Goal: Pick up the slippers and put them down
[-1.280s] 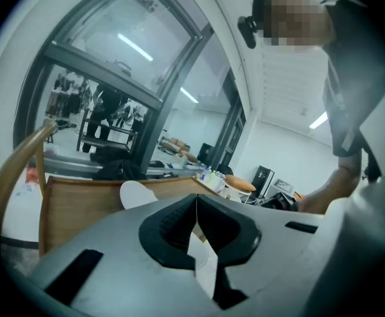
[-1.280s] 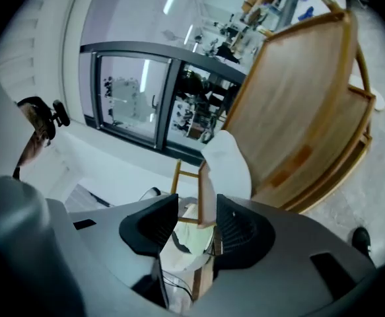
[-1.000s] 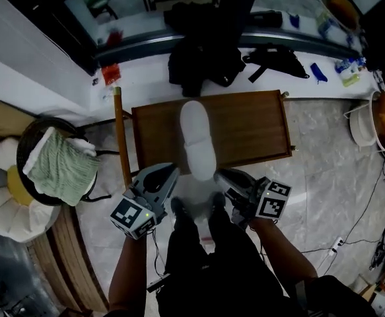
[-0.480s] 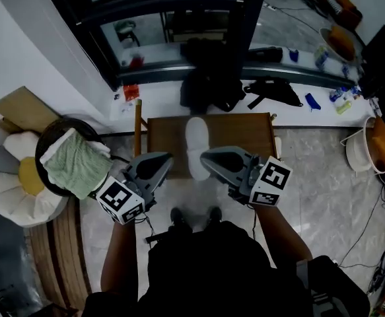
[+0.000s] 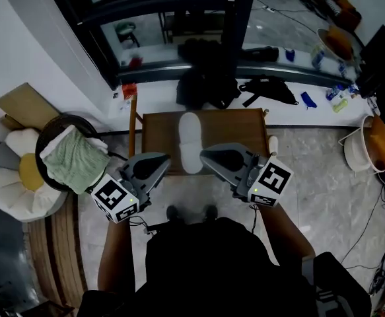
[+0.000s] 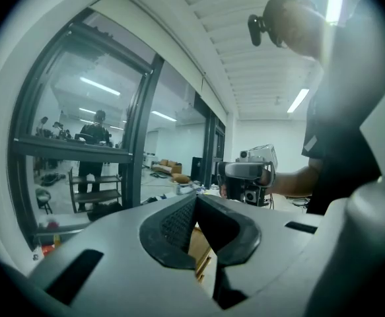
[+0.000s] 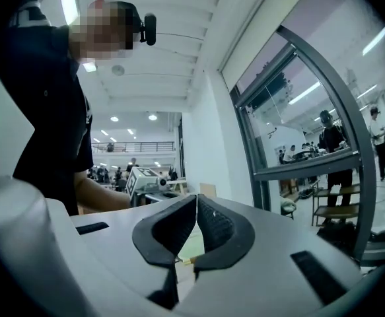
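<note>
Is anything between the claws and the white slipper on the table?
Nothing visible. The white slipper lies alone on the wooden table; the left claw and the right claw, both shut and empty, hang before its near end.

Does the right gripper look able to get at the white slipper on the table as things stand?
Probably yes. The slipper lies uncovered on the table, and nothing stands between it and the right gripper. The gripper's jaws are shut, though, so they would have to open first.

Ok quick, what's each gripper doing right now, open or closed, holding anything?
Left gripper: closed, nothing between the jaws.
Right gripper: closed, nothing between the jaws.
</note>
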